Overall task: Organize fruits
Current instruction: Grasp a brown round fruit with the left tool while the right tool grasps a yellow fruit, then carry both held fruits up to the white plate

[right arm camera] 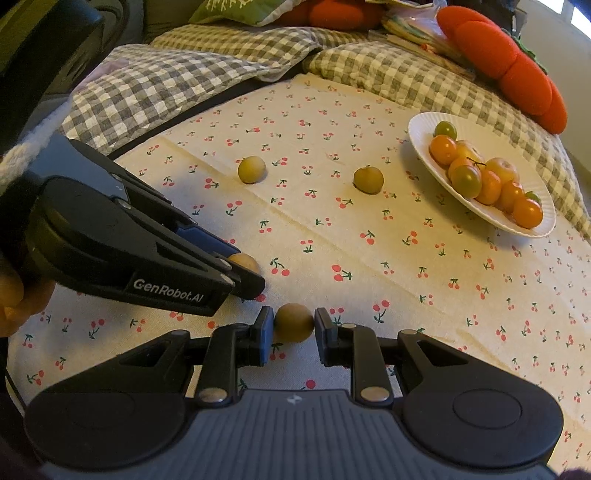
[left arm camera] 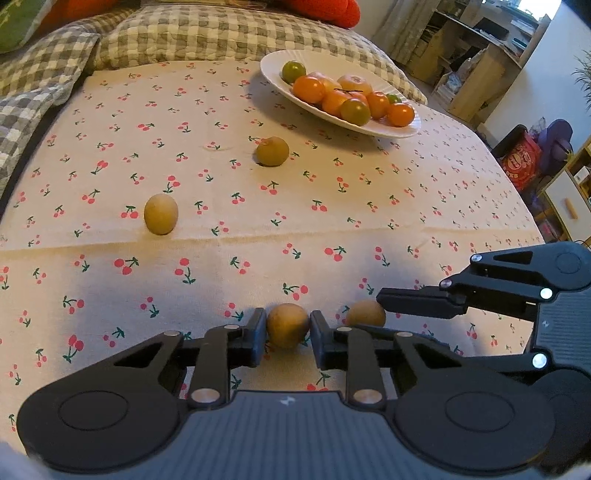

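Several small tan round fruits lie on a cherry-print cloth. My left gripper (left arm camera: 288,330) has its fingers on both sides of one tan fruit (left arm camera: 287,325); the pads look close to touching it. My right gripper (right arm camera: 294,326) stands the same way around another tan fruit (right arm camera: 294,322), which also shows in the left wrist view (left arm camera: 365,313). The left gripper's fruit shows in the right wrist view (right arm camera: 244,262). Two more tan fruits lie farther back (left arm camera: 161,213) (left arm camera: 272,151). A white plate (left arm camera: 273,79) holds several orange and green fruits.
Grey checked quilts (left arm camera: 192,33) and a red cushion (right arm camera: 517,66) border the cloth at the back. Shelves and bags (left arm camera: 524,158) stand to the right beyond the table's edge. The plate also shows at the right in the right wrist view (right arm camera: 424,125).
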`<state>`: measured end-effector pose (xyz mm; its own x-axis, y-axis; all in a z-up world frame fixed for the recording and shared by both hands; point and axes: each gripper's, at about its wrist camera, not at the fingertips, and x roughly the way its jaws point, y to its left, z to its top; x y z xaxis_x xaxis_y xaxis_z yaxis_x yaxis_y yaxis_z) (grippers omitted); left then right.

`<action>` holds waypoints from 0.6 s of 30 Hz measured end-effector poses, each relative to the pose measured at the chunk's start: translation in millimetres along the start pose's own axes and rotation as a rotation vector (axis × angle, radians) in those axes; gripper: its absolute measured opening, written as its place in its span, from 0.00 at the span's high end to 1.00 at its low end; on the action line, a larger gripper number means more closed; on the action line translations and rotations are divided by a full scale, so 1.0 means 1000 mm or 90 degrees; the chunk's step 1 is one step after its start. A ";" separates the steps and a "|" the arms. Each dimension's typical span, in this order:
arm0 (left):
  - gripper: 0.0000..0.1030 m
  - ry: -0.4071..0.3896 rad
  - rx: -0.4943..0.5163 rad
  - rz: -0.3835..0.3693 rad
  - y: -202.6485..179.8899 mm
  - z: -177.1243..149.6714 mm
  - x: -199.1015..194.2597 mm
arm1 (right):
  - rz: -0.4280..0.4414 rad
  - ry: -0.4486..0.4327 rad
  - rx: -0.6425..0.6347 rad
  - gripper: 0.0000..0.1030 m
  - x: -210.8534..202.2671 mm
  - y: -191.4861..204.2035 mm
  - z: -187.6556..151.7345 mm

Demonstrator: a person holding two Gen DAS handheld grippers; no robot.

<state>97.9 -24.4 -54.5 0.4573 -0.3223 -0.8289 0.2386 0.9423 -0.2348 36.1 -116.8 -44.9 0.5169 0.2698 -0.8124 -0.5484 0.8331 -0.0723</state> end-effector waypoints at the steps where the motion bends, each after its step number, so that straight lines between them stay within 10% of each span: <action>1: 0.87 0.000 -0.001 0.000 0.000 0.000 0.000 | -0.002 -0.002 0.001 0.80 -0.001 0.000 0.000; 18: 0.87 -0.011 -0.005 0.016 0.001 0.001 -0.001 | -0.022 0.024 0.005 0.76 0.016 -0.001 -0.005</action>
<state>99.0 -23.1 -53.2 0.4781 -0.3003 -0.8253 0.2202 0.9507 -0.2183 41.6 -115.4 -60.3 0.5099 0.2221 -0.8311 -0.5250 0.8457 -0.0960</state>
